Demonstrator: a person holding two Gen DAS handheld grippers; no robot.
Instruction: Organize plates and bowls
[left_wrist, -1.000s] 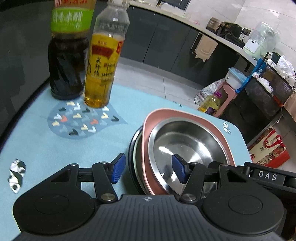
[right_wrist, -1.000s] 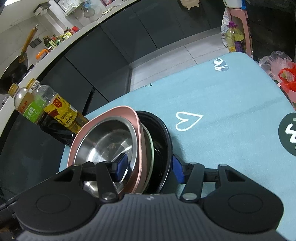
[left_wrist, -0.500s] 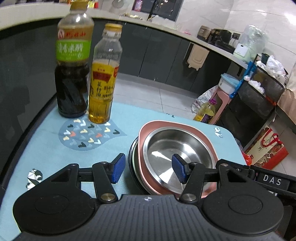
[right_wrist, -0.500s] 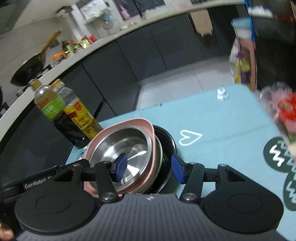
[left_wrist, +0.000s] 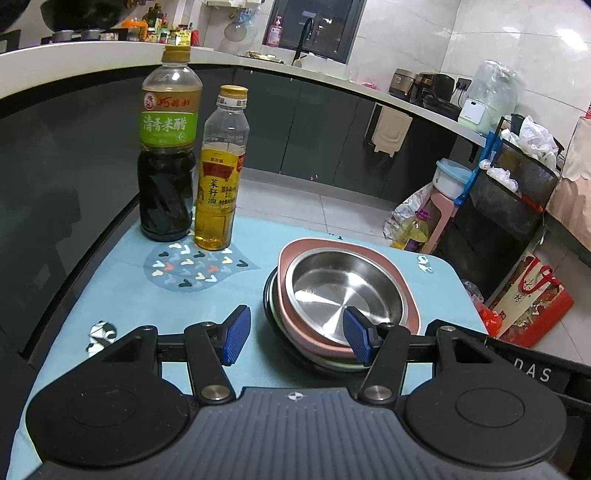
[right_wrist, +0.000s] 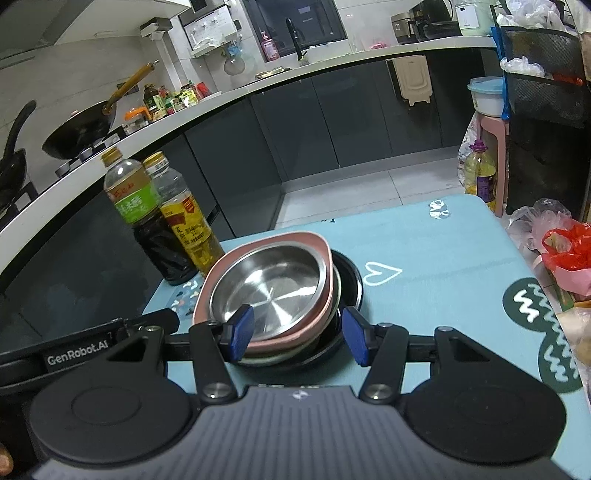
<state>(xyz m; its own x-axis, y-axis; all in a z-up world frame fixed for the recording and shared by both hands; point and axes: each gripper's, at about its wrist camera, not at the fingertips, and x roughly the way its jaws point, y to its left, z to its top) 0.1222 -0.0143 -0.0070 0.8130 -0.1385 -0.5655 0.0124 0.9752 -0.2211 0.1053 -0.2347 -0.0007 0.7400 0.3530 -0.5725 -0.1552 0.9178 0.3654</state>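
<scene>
Fingers came first in both views: on the left gripper (left_wrist: 295, 339) I had them spread wide and holding nothing, the right-hand pad (left_wrist: 357, 340) lying over the near rim of the stack, though I could not tell whether it touched or hung above it. On the right gripper (right_wrist: 298, 339) they were equally released and empty, straddling the stack's near edge, with the left-hand pad (right_wrist: 240, 333) in front of the steel rim; contact I could not judge.

Just beyond the fingers sat the stack itself, toward the far right corner of the surface (left_wrist: 110, 295): a steel bowl (left_wrist: 343, 291) nested in a pink plate (left_wrist: 400, 280), that on a pale plate (right_wrist: 337, 291), all in a black bowl (right_wrist: 352, 280) at the bottom. From the left gripper it lay ahead and a little right; from the right gripper, ahead and a little left. Neither gripper looked clearly nearer. The dishes being near round, I saw no long axis to line up with. I judged the nesting done or nearly so.

Farther off, near the far left corner, stood a vinegar bottle (left_wrist: 168, 155) and an oil bottle (left_wrist: 219, 173), just beside each other.
</scene>
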